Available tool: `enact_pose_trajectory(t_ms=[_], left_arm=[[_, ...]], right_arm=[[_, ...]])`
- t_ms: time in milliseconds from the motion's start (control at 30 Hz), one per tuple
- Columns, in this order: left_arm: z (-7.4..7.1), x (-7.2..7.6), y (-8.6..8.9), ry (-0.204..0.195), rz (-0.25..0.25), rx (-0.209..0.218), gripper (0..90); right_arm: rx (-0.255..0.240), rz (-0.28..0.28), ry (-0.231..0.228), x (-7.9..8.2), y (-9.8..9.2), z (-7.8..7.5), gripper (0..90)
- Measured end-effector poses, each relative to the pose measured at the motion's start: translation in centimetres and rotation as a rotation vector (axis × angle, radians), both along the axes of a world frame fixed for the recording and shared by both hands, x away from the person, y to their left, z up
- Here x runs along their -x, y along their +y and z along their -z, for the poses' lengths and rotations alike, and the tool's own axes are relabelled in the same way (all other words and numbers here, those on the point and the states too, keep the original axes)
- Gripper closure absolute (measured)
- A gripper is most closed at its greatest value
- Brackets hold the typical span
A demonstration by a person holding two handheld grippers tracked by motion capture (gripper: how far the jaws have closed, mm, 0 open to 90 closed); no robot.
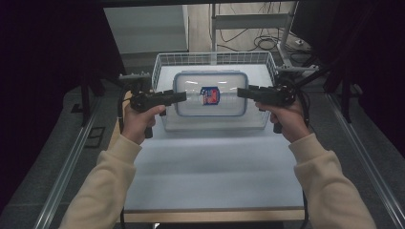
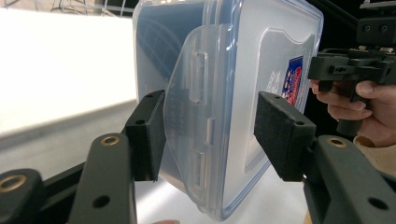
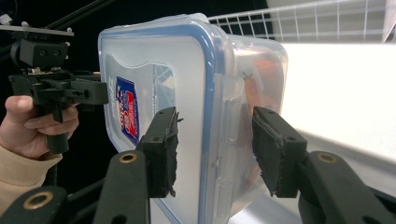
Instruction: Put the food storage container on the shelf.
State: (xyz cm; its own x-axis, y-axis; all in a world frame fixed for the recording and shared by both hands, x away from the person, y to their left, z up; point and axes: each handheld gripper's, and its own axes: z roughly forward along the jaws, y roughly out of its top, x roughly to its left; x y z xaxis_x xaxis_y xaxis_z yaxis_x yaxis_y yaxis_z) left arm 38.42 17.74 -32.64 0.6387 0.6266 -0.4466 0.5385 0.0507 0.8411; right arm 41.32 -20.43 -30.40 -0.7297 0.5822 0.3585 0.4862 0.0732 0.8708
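The clear rectangular plastic food container with a blue-rimmed snap lid (image 1: 210,93) is held between the two grippers, one at each short end, above the white wire basket (image 1: 163,62) at the far end of the pale counter (image 1: 210,171). The left gripper (image 1: 180,96) has its fingers (image 2: 148,135) clamped across the container's left end, one pad on the base side and one on the lid side, straddling the clear locking flap (image 2: 196,116). The right gripper (image 1: 242,92) has its fingers (image 3: 163,149) clamped likewise over the right end. The lid faces up, with a small red and blue label (image 1: 209,95) on it. The grasp looks done and the box seems to hang clear of the basket floor; whether it is being taken out or put in cannot be told, so what is left is to carry it level to its place and let go. The basket's wire walls (image 1: 215,58) ring the box closely and could catch a corner or a gripper. Beyond the counter stand a metal frame and loose cables on the floor (image 1: 265,40), well apart from the work.
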Motion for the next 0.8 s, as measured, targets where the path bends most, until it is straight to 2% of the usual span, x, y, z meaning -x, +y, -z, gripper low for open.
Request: enact_pose_trajectory(t_ms=[167, 200, 233, 400, 433, 467, 500, 533, 800], left_arm=[[-0.6, -1.4, 0.1, 0.011, 0.006, 0.004, 45.1], [-0.8, -2.2, 0.2, 0.022, 0.013, 0.001, 45.1], [-0.8, -2.2, 0.2, 0.022, 0.013, 0.001, 45.1], [-1.7, -4.4, 0.1, 0.045, -0.003, 0.007, 45.0], [-1.7, -4.4, 0.1, 0.045, -0.003, 0.007, 45.0], [-2.0, -5.2, 0.1, 0.052, -0.002, 0.006, 45.0], [-2.0, -5.2, 0.1, 0.052, -0.002, 0.006, 44.9], [-2.1, -5.9, 0.1, 0.063, -0.005, 0.010, 44.9], [-1.4, -7.9, 0.1, 0.109, -0.010, 0.012, 44.7]], right_arm=[[0.007, 0.005, 0.003, -1.1, 0.2, -1.0, 52.0], [0.016, 0.007, 0.006, -1.8, 0.3, -1.3, 52.0], [0.018, 0.007, 0.009, -2.2, 0.3, -1.4, 52.0], [0.008, 0.017, 0.040, -4.1, 0.3, -2.0, 51.9], [0.008, 0.017, 0.040, -4.1, 0.3, -2.0, 51.9], [0.010, 0.019, 0.049, -4.9, 0.2, -2.2, 51.9], [0.008, 0.020, 0.055, -5.2, 0.2, -2.3, 51.9], [0.009, 0.021, 0.058, -5.6, 0.3, -2.4, 51.9], [0.010, 0.031, 0.097, -7.8, 0.3, -2.0, 51.7]])
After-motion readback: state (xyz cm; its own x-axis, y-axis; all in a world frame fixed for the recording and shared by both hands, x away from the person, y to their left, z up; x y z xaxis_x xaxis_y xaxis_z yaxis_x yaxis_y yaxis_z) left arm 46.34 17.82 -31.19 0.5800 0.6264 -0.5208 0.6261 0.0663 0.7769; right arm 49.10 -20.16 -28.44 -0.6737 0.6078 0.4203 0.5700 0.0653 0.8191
